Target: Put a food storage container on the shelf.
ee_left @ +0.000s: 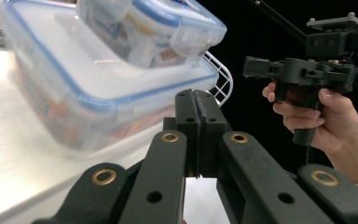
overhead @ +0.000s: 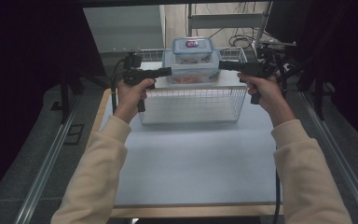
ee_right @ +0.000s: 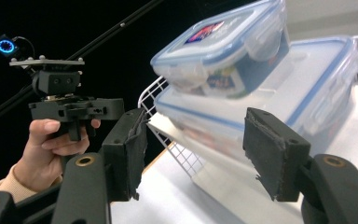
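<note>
Atop small container point(overhead: 192, 48) lid, label unreadable; left gripper point(ee_left: 196, 100) fingers closed empty, right gripper point(ee_right: 193, 144) fingers apart.

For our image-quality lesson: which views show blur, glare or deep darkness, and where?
High view: dark surrounds, evenly lit table. Left gripper view: the large container and the small container on it are smeared by blur, the shelf glares white; the shut left tongs stay sharp. Right gripper view: black backdrop, containers slightly soft.

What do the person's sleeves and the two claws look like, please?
Both sleeves are cream and long. The left claw and right claw are black, pistol-shaped tools with brass-coloured rivets; the right one's pads look rough and worn. A black cable trails from the right one.
</note>
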Action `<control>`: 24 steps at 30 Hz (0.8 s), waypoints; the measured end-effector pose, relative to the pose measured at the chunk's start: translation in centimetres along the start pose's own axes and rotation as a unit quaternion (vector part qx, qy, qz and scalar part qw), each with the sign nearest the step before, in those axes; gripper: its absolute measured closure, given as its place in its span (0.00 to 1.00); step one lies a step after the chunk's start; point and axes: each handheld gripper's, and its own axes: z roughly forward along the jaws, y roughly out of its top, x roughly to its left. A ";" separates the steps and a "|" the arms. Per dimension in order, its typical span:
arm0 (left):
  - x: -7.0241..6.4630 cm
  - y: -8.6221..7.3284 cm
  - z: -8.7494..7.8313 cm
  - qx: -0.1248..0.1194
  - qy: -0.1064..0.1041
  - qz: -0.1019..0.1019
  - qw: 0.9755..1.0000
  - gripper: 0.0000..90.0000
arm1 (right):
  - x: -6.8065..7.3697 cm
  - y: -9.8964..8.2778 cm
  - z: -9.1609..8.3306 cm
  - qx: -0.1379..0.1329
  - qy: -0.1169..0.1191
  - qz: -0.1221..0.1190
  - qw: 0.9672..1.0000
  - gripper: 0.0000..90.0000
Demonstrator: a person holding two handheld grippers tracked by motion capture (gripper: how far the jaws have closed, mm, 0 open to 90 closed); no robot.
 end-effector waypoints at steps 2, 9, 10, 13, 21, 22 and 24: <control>0.1 -0.8 -0.7 -0.008 -0.006 -0.004 1.000 0.99 | 0.2 -0.8 -0.7 0.001 0.002 -0.001 1.000 0.43; 0.0 -3.4 -2.2 -0.019 0.011 0.005 1.000 0.98 | 0.7 -2.7 -2.1 -0.003 0.009 -0.005 1.000 0.43; 0.0 -3.4 -2.2 -0.019 0.011 0.005 1.000 0.98 | 0.7 -2.7 -2.1 -0.003 0.009 -0.005 1.000 0.43; -0.3 -5.5 -3.1 -0.020 0.014 0.011 1.000 0.95 | 1.1 -4.3 -2.6 -0.008 0.018 -0.013 1.000 0.43; -1.1 -10.9 -4.3 -0.030 0.039 0.008 0.999 0.56 | 1.1 -8.8 -4.1 -0.006 0.009 -0.024 1.000 0.42; -1.0 -11.6 -4.4 -0.027 0.035 0.004 0.999 0.52 | 1.0 -9.4 -4.3 -0.005 0.007 -0.028 1.000 0.42; -0.9 -12.2 -4.4 -0.022 0.034 0.003 0.999 0.44 | 0.8 -10.8 -4.8 -0.006 0.006 -0.026 1.000 0.42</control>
